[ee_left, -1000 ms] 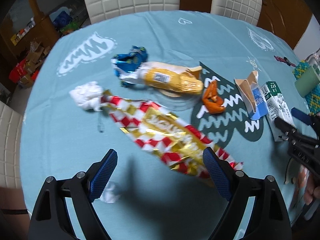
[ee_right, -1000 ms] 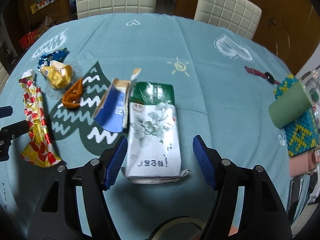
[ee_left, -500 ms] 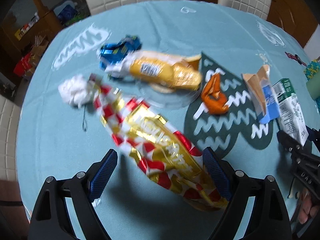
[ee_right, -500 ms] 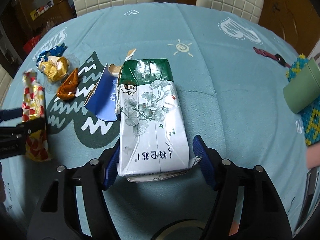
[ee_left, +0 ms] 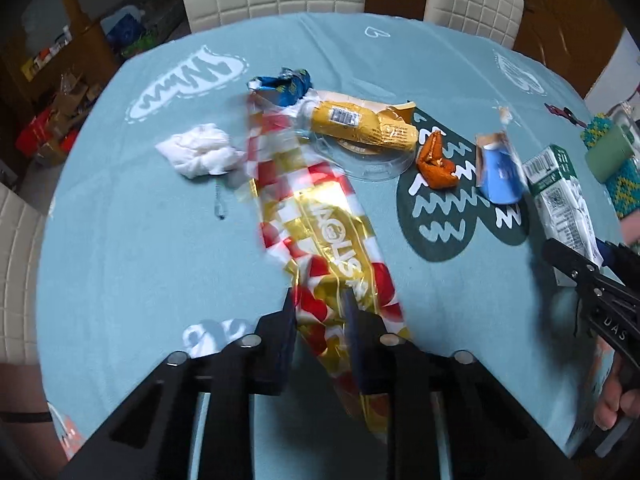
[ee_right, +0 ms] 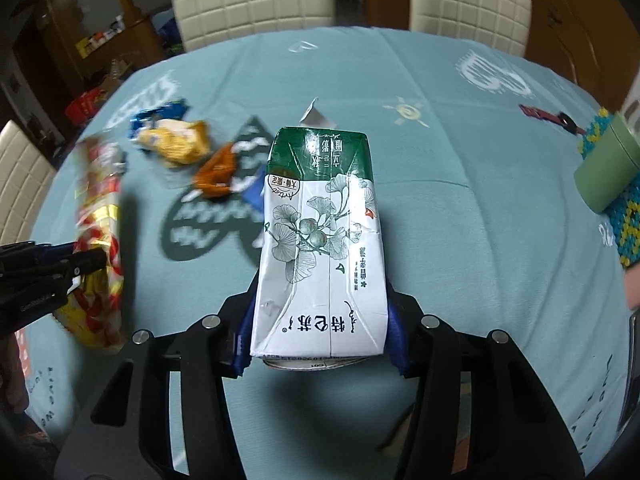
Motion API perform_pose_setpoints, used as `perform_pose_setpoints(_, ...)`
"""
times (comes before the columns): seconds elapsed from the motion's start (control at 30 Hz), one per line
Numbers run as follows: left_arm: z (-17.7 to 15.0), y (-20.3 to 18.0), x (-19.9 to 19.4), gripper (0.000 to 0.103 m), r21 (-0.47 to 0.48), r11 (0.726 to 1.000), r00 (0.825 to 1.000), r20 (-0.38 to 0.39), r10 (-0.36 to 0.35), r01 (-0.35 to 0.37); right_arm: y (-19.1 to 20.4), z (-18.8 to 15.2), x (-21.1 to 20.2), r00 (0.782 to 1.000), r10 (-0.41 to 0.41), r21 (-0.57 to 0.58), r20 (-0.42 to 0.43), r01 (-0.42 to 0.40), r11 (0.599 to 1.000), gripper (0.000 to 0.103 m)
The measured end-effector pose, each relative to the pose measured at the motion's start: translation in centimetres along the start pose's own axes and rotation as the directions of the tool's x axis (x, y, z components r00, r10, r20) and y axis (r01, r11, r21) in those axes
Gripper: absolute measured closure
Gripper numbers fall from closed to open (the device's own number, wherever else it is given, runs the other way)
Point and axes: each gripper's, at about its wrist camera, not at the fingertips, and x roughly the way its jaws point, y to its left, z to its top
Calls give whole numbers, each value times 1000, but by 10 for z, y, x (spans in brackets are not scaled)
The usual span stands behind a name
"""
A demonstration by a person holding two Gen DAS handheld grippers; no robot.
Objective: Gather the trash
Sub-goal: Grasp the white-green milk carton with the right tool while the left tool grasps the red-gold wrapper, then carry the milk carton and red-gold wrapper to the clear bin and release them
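Note:
A long red and gold checked snack wrapper (ee_left: 316, 208) lies on the blue tablecloth (ee_left: 140, 240). My left gripper (ee_left: 319, 312) is closing, and its pads pinch the wrapper's near end. A white and green drink carton (ee_right: 320, 248) sits between the pads of my right gripper (ee_right: 320, 320), whose jaws are closing on its sides; the carton's far end tilts up. Loose on the cloth are a white tissue (ee_left: 200, 156), a blue wrapper (ee_left: 284, 86), a yellow wrapper (ee_left: 360, 124), an orange wrapper (ee_left: 436, 160) and a small blue carton (ee_left: 498, 168).
A green cup (ee_right: 604, 172) lies on a beaded mat (ee_right: 628, 220) at the right edge. A small red object (ee_right: 548, 116) is at the far right. Two cream chairs (ee_right: 252, 0) stand behind the table. A clear plastic lid (ee_left: 372, 164) lies under the yellow wrapper.
The left jaws went from wide open to pinched on the checked wrapper, which swung nearer. The right jaws closed in on the carton, and its far end rose.

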Motion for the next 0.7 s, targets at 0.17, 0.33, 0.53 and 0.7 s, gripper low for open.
perform_pose_setpoints(0.17, -10, 23, -16, 82, -6, 1000, 1000, 30, -9, 9, 37, 1, -9, 999, 33, -58, 20, -32, 998, 49)
perform_pose_setpoints(0.33, -17, 48, -26, 82, -28, 999, 998, 54, 23, -21, 78, 0, -12, 997, 73, -134, 14, -70, 989, 49)
perform_pose_setpoints(0.53, -29, 90, -34, 82, -82, 995, 996, 66, 62, -57, 133, 2, -8, 992, 123, -218, -7, -121, 968, 49)
perform_pose_setpoints(0.7, -42, 133, -41, 82, -145, 985, 993, 65, 103, -93, 183, 7, -5, 987, 162, -290, -18, -160, 944, 49)
